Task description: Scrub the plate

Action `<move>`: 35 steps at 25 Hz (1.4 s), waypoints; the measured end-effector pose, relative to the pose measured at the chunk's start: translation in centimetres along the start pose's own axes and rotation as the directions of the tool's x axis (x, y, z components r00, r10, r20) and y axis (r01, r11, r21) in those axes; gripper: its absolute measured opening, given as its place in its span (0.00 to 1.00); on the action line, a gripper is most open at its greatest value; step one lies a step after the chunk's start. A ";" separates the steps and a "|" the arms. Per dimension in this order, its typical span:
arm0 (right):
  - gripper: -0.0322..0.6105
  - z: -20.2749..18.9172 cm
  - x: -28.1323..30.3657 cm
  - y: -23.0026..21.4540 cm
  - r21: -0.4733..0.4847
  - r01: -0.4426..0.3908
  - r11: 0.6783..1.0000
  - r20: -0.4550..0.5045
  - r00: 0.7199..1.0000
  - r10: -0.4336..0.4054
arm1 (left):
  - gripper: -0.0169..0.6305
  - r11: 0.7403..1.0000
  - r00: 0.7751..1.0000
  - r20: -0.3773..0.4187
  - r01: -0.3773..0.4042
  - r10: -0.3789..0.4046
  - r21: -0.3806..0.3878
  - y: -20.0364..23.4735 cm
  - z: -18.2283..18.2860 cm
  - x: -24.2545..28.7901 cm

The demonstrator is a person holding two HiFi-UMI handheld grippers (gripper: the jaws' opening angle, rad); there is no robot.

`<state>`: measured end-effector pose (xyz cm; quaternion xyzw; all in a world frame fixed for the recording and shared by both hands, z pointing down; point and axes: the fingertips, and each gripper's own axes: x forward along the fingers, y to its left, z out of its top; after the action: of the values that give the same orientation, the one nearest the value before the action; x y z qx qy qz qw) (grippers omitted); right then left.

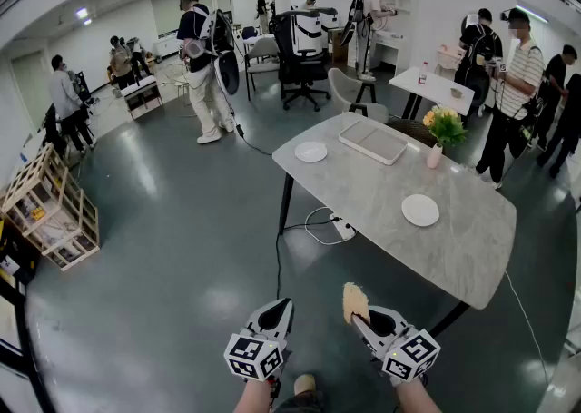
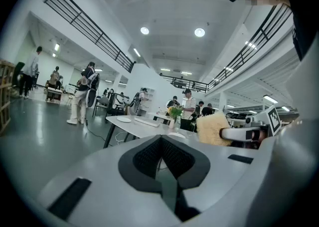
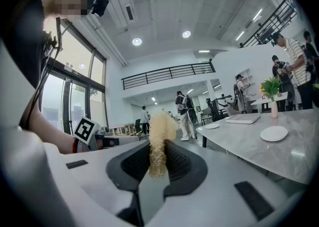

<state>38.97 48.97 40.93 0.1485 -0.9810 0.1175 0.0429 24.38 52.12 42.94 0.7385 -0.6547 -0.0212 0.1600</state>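
My right gripper (image 1: 359, 316): fingers (image 3: 183, 165) clamp the soft sponge (image 1: 352, 299). My left gripper (image 1: 280, 308): fingers (image 2: 143, 159) shut, empty. Plate (image 1: 420, 210) lies on the surface (image 1: 458, 252) beside the vase (image 1: 435, 156), well apart from me. Probably stiff, slick and breakable; I'd pin the rim.

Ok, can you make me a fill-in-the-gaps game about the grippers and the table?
1. The right gripper has its jaws shut on a fluffy ____ sponge.
2. The left gripper has its jaws shut on ____.
3. Count the near plate and the far plate: the table has ____ plates on it.

Missing words: yellow, nothing, two.
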 end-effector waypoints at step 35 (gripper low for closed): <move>0.17 2.8 22.3 -11.7 0.076 -0.031 0.997 -0.044 0.998 0.034 | 0.05 0.998 0.997 -0.040 -0.059 0.058 -0.017 18.3 5.8 12.0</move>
<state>21.14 31.18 43.42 0.1314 -0.9769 0.1583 0.0576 7.13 37.53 44.46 0.7177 -0.6726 -0.0079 0.1803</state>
